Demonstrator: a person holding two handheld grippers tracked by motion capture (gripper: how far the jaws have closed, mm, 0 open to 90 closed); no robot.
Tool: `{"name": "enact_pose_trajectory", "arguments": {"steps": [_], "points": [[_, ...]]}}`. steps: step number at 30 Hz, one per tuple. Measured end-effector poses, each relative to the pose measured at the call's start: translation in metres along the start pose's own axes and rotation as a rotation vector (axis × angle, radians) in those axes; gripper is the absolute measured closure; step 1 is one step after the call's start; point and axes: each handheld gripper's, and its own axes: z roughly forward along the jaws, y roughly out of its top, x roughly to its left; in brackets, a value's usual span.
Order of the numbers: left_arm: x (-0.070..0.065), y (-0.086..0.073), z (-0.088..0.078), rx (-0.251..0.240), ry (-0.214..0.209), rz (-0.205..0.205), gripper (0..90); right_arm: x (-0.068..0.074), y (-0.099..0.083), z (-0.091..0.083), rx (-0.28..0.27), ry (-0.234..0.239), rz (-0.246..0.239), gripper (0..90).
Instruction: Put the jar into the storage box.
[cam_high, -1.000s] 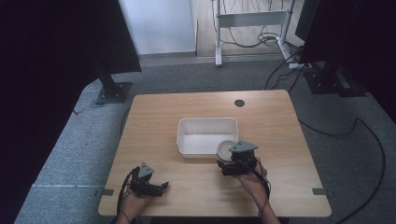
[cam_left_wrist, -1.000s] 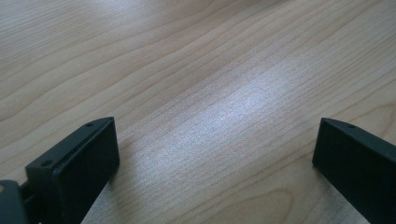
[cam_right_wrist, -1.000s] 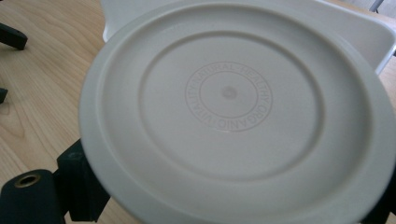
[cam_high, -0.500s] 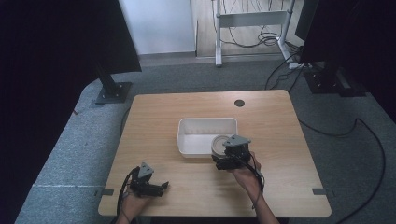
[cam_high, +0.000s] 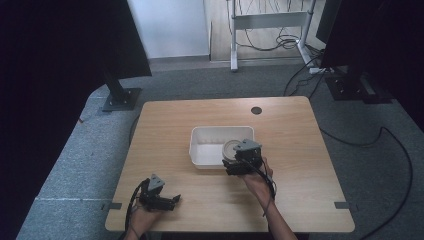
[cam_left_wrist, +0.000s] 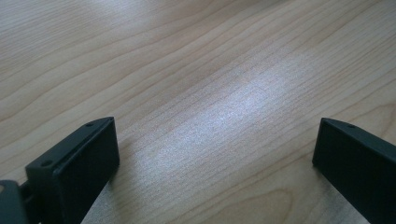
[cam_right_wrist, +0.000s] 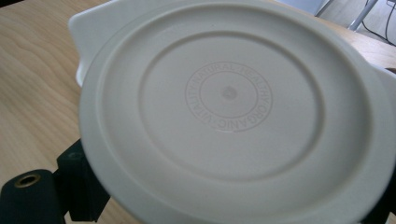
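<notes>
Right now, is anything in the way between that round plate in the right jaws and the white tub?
Nothing visible. The right gripper holds the round plate right at the white tub's near right corner, and the tub's inside looks bare.

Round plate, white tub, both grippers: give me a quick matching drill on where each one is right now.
Things:
1. round plate
2. white tub
3. left gripper
4. right gripper

Places or states:
A. jaws apart over bare table
B. at mid-table
C. held at the tub's right end
D. shut on the plate

Pairs: 1-C, 2-B, 3-A, 4-D
</notes>
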Motion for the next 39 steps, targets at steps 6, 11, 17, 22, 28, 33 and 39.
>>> {"name": "enact_pose_trajectory", "arguments": {"steps": [6, 11, 17, 22, 28, 33, 39], "points": [[0.000, 0.000, 0.000, -0.001, -0.001, -0.001, 0.1, -0.002, 0.005, 0.008, -0.001, -0.015, 0.003, 9.2], [0.000, 0.000, 0.000, -0.001, -0.001, -0.002, 0.1, -0.002, 0.005, 0.016, 0.000, -0.025, 0.009, 9.1], [0.000, 0.000, 0.000, -0.001, -0.001, -0.002, 0.2, -0.004, 0.003, 0.025, 0.007, -0.039, 0.022, 9.1], [0.000, 0.000, 0.000, -0.002, -0.001, -0.003, 0.2, -0.005, 0.001, 0.034, 0.015, -0.054, 0.026, 9.1], [0.000, 0.000, 0.000, -0.002, -0.001, -0.001, 0.1, -0.005, -0.002, 0.040, 0.021, -0.061, 0.026, 9.1], [0.000, 0.000, 0.000, -0.002, -0.001, -0.002, 0.1, -0.005, -0.006, 0.047, 0.034, -0.068, 0.034, 9.2], [0.000, 0.000, 0.000, -0.002, -0.001, -0.002, 0.2, -0.002, -0.007, 0.053, 0.044, -0.069, 0.023, 9.1]]}}
